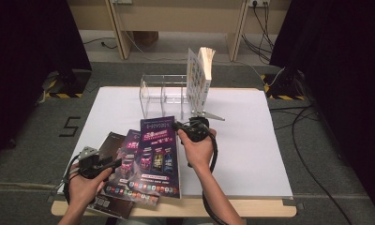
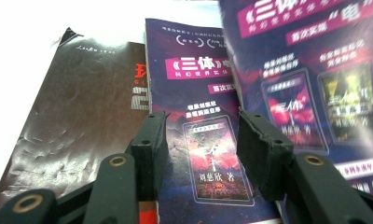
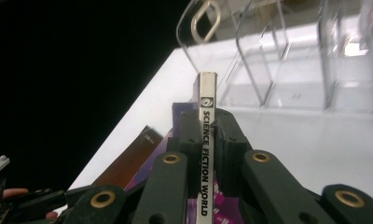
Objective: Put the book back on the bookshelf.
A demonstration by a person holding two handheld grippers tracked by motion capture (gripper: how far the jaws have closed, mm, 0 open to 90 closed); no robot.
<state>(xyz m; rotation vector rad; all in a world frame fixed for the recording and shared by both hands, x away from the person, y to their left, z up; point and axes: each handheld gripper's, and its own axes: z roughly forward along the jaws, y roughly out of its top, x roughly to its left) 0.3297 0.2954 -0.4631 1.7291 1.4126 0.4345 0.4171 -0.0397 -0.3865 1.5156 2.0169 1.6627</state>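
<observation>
Three magazines lie fanned at the table's near left: a dark brown one (image 1: 111,140) (image 2: 77,116), a purple one (image 1: 131,154) (image 2: 194,79) and a second purple one (image 1: 157,154) (image 2: 306,70) on top. My right gripper (image 1: 177,125) (image 3: 207,122) is shut on the white spine (image 3: 206,93) of the top magazine, lettered SCIENCE FICTION WORLD, near its far right corner. My left gripper (image 1: 116,163) (image 2: 202,135) hovers low over the middle purple magazine, open, with nothing between its pads.
A clear acrylic rack (image 1: 162,93) (image 3: 268,70) with several slots stands at the back middle of the white table (image 1: 251,140). A thick book (image 1: 199,77) stands upright in its right end. Dark curtains flank the table; cables lie on the floor at right.
</observation>
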